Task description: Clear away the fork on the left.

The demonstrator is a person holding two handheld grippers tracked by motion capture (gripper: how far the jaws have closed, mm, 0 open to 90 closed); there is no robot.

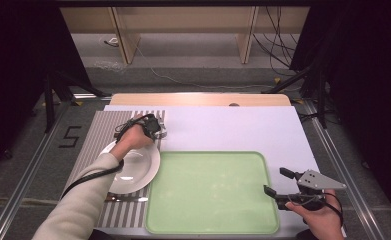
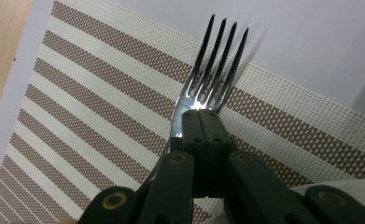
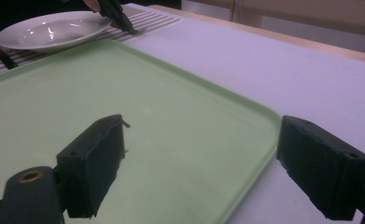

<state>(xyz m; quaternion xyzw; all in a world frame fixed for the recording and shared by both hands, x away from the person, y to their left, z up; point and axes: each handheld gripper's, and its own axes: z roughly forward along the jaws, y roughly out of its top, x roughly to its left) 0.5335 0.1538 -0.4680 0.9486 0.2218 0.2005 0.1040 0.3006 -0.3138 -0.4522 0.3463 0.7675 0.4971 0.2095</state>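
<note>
Closest to us, the right tool (image 1: 278, 186) hovers at the near right corner of the counter (image 1: 243, 125), jaws spread wide and gripping nothing. From the right gripper view you look straight between those two black jaws: one hangs over the tray (image 3: 138, 121), the other sits out past the tray's rim over the pale counter surface. That tray is green, bare, and lies flat at the near middle of the counter.

Over on the left, the left tool (image 1: 159, 131) is clenched on a fork (image 2: 208, 79)! The left gripper view shows it clearly: jaws pressed together on the fork's neck, four tines pointing away, over the striped mat (image 2: 91, 107). The tines reach past the mat's far edge toward the pale surface beyond. Whether the fork touches the mat or is lifted just off it, I cannot tell.

A white plate (image 1: 138, 172) rests on the same mat, just beside the tray's left edge, with the person's left hand (image 1: 133, 136) above its far rim. The plate looks bare. Something dark and thin lies on the mat at the plate's near side (image 1: 125, 199), too small to make out.
</note>
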